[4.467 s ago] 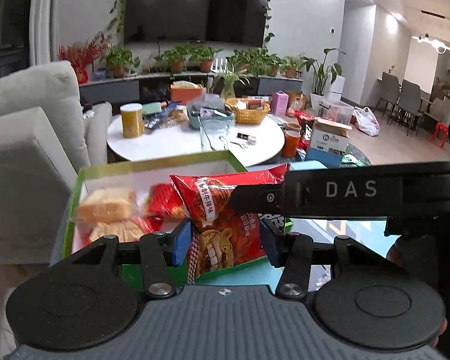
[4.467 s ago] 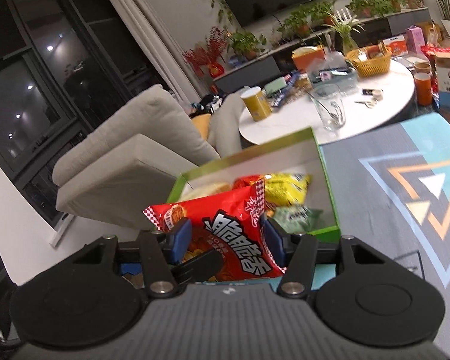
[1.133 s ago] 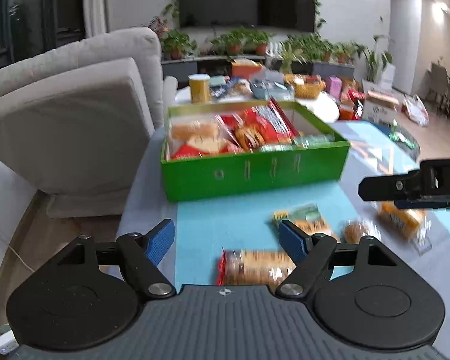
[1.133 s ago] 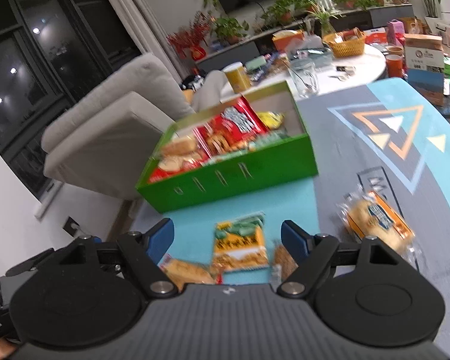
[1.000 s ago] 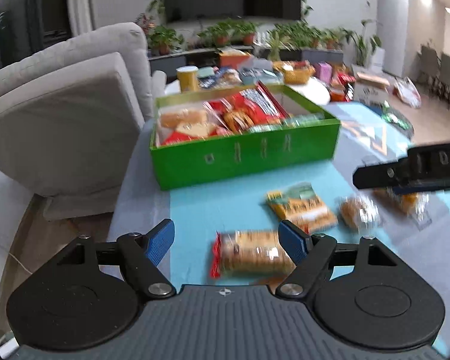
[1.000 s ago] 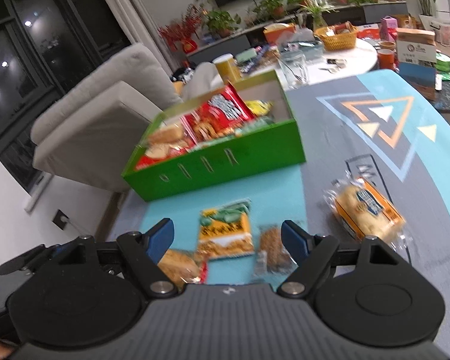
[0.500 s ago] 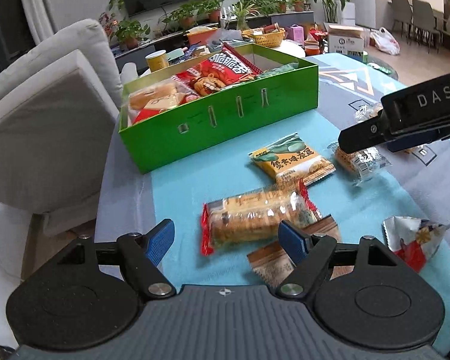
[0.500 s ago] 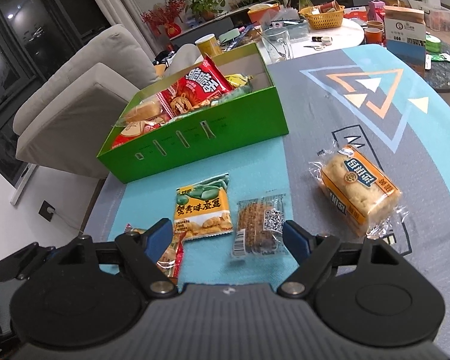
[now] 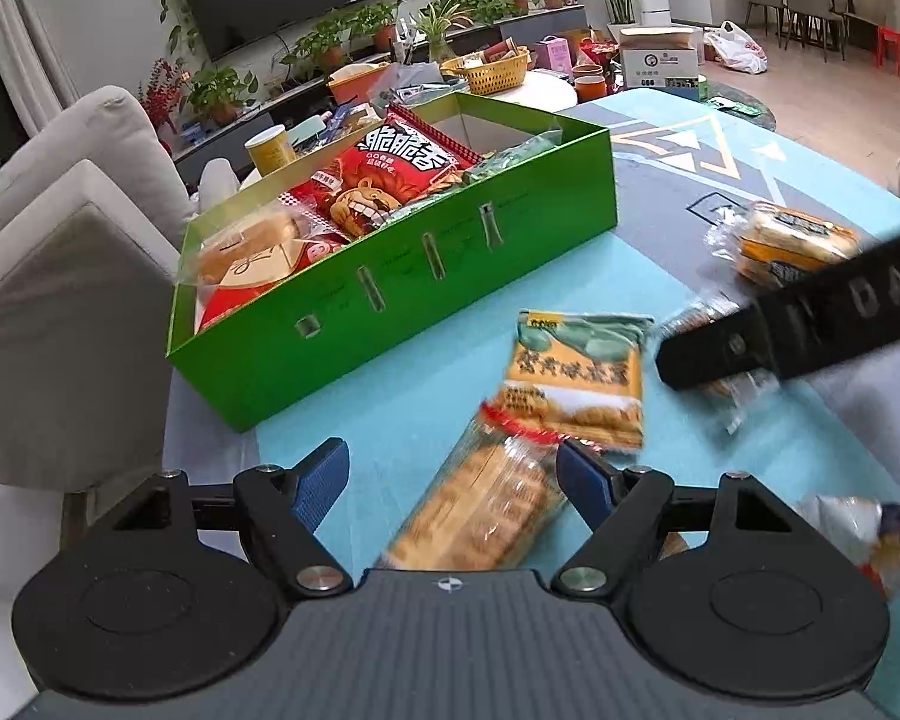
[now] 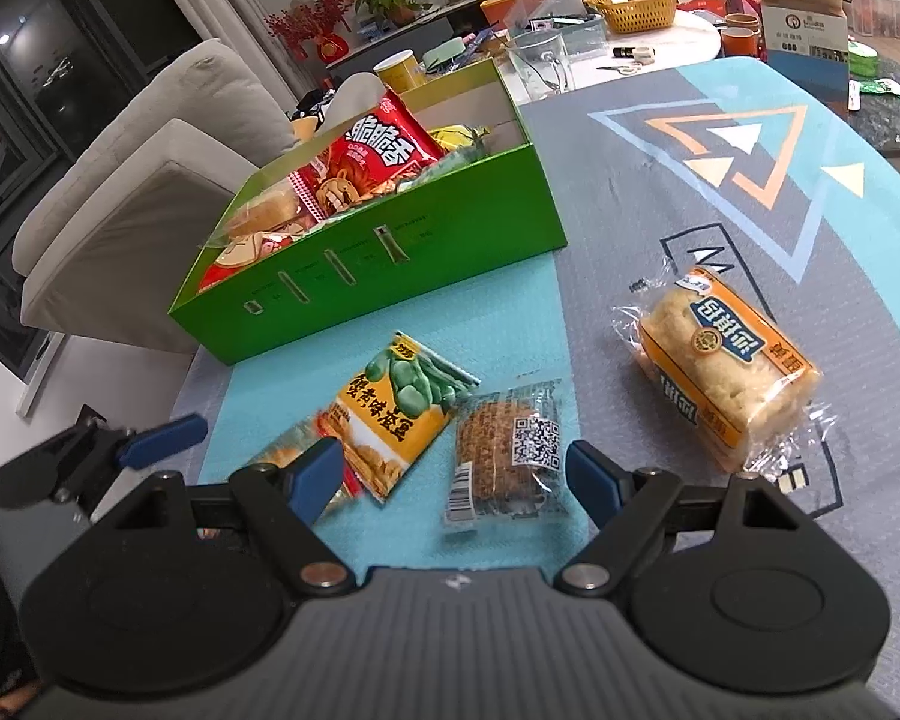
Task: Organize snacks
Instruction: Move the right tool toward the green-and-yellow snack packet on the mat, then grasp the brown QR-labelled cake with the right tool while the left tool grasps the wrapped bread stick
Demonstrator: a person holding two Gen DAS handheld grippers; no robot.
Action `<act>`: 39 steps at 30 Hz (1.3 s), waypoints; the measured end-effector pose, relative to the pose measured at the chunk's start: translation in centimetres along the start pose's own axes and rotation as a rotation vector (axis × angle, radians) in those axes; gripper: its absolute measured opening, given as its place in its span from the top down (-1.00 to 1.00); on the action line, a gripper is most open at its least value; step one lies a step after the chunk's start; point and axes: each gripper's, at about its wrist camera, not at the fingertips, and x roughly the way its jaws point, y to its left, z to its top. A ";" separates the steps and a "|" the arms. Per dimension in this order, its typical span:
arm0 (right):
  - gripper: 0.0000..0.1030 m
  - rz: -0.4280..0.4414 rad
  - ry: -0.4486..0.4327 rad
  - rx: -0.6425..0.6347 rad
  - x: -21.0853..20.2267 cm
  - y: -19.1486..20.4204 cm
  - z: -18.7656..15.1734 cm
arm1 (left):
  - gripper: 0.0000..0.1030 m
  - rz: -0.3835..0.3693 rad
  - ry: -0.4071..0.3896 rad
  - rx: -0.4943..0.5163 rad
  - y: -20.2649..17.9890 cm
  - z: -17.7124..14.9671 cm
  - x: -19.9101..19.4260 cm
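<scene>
The green box (image 10: 390, 276) stands at the far left of the worktop (image 10: 750, 192), already part filled: a big red crisp bag (image 10: 372, 162) leans across its middle, bread-like packets (image 10: 264, 213) lie at its left end, and a yellow packet (image 10: 459, 135) with something green beside it sits at the right end. By my judgement the sorting is roughly half done.

Loose on the worktop in front of the box are a yellow-and-green bean packet (image 10: 396, 414), a clear-wrapped biscuit sleeve (image 9: 480, 510), a small brown cake with a QR label (image 10: 510, 456), a wrapped orange-labelled cake (image 10: 726, 360) further right, and a crumpled silver wrapper (image 9: 864, 534).

The left gripper (image 9: 453, 474) has its fingers wide, empty, over the biscuit sleeve. The right gripper (image 10: 453, 477) is likewise spread and empty, above the brown cake.
</scene>
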 end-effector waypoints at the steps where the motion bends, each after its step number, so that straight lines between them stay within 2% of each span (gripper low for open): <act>1: -0.57 -0.002 0.002 0.001 0.1 0.0 0.0 | -0.44 -0.005 0.007 -0.010 0.2 0.1 0.3; 10: -0.57 -0.044 0.015 -0.028 1.4 0.2 0.0 | -0.44 -0.040 0.024 -0.110 1.6 -1.0 0.2; 20: -0.56 -0.095 0.006 -0.103 1.8 1.1 -0.4 | -0.43 -0.066 0.038 -0.048 1.6 -1.7 0.3; 24: -0.56 -0.141 0.000 -0.170 1.9 1.7 -0.7 | -0.19 -0.106 0.044 -0.118 2.3 -2.0 0.7; 27: -0.22 -0.184 -0.009 -0.191 1.9 1.8 -0.8 | 0.02 -0.099 0.038 -0.157 2.8 -2.1 0.6; 28: -0.19 -0.180 -0.009 -0.183 1.9 1.7 -0.7 | 0.07 -0.096 0.036 -0.161 2.8 -2.1 0.5; 31: -0.14 -0.165 -0.008 -0.154 1.7 1.3 -0.6 | 0.16 -0.090 0.021 -0.186 3.0 -2.2 0.0; 39: -0.12 -0.135 -0.017 -0.127 0.7 1.5 -0.7 | 0.18 -0.069 -0.036 -0.276 3.8 -2.0 -1.8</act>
